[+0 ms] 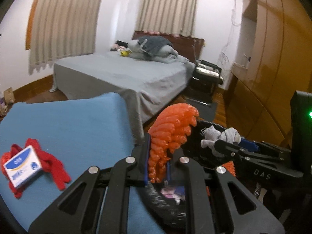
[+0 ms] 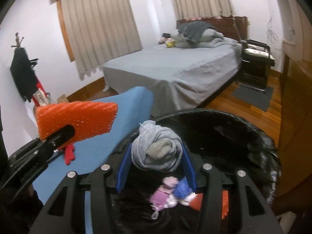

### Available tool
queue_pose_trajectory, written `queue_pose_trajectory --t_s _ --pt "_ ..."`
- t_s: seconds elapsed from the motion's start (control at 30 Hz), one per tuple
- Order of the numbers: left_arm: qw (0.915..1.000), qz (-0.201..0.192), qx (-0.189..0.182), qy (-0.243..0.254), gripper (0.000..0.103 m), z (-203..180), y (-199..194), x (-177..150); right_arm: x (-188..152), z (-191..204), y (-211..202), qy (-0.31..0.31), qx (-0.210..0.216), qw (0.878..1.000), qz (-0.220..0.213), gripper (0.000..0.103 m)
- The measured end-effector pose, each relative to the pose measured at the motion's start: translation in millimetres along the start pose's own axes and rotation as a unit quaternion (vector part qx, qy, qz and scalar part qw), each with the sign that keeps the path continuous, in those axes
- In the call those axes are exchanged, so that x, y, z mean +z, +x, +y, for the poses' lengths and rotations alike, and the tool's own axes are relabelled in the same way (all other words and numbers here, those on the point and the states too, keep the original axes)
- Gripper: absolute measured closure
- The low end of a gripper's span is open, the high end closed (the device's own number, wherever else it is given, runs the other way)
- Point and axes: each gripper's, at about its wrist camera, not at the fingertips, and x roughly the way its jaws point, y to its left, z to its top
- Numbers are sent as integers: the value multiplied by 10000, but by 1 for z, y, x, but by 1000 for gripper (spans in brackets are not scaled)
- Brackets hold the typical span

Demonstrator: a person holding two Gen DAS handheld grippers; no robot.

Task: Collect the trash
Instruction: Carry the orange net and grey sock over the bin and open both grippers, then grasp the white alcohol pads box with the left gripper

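The left gripper (image 1: 157,161) is clamped on an orange foam net (image 1: 171,130), and the right gripper (image 2: 156,165) grips a rolled grey sock (image 2: 158,152) between its blue pads. Both are held over the open black trash bag (image 2: 243,132), where pink and blue scraps (image 2: 171,193) lie. Beside the bag, on the blue table (image 1: 78,126), a red glove (image 1: 48,161) lies under a small white box (image 1: 23,165); a grey bed (image 1: 126,74) stands behind.
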Motion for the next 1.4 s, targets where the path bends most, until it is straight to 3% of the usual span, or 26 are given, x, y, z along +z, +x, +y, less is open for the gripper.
queue_pose_trajectory --t_s 0.47,0.6,0.8,1.0,1.23,1.4 --pt "9972 516 -472 262 89 -42 52 -11 -19 -53 3 426 -461 9979 137 51" --pt "9962 606 -581 230 60 -38 57 -14 -23 -64 4 513 -592 9968 166 49" --pt "9972 533 -501 133 47 -31 53 -11 -23 -67 1 544 -689 9961 110 37" --pt "9994 316 -159 -3 30 -10 38 -5 -20 -59 -3 456 -823 9956 -5 12" --pt "9987 128 463 -142 25 37 10 -8 -15 -30 0 308 -575 9979 -1 7" --pt "9939 88 1072 -262 24 81 -13 -13 -10 5 12 76 -250 9997 41 7"
